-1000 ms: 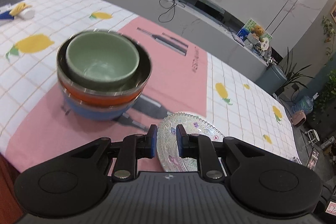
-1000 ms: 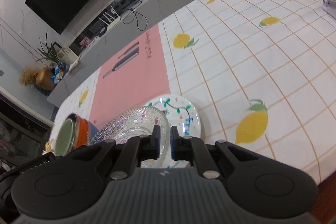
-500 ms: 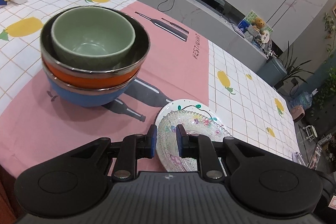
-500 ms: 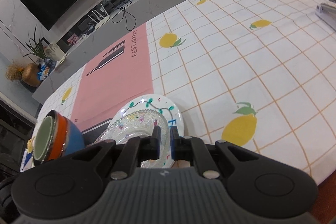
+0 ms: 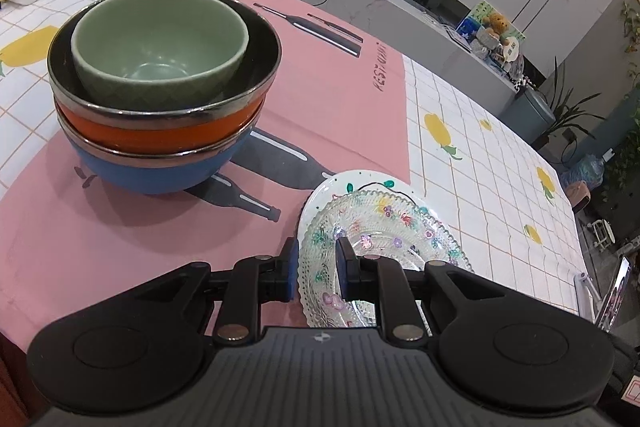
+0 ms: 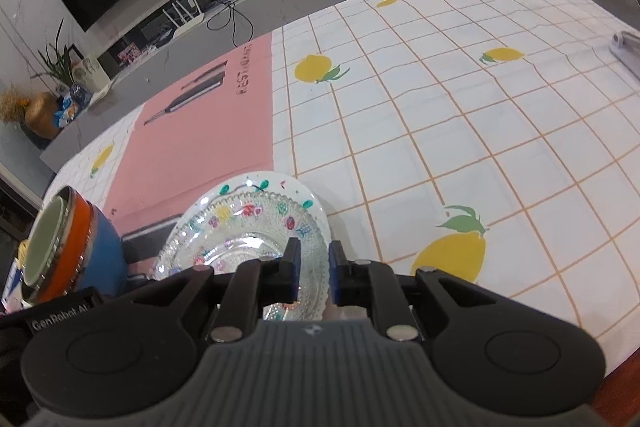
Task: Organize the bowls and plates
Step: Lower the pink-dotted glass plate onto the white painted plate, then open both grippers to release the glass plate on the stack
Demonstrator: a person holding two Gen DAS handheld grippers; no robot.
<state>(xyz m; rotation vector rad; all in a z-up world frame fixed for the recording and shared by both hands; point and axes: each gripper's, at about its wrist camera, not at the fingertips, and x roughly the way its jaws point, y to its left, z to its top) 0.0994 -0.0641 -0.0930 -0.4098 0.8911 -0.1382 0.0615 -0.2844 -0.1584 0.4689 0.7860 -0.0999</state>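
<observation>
Straddling glass plate (image 5: 384, 239) rim (unclamped), L tool (image 5: 317, 269) & R tool (image 6: 314, 273) gape.

- Clear pressed-glass plate with painted flowers (image 5: 384, 227): glossy, beaded and rough-textured.
- White glazed ceramic plate (image 5: 360, 183) beneath: smooth, shiny.
- Pale green ceramic bowl (image 5: 160, 43): satin glaze, embossed outside.
- Orange bowl (image 5: 160, 133), blue bowl (image 5: 156, 173): polished metal rims.
- Checked lemon-print cloth (image 6: 460, 131) on the desk: matt.
- Black plastic tongs (image 5: 317, 269): matt.
</observation>
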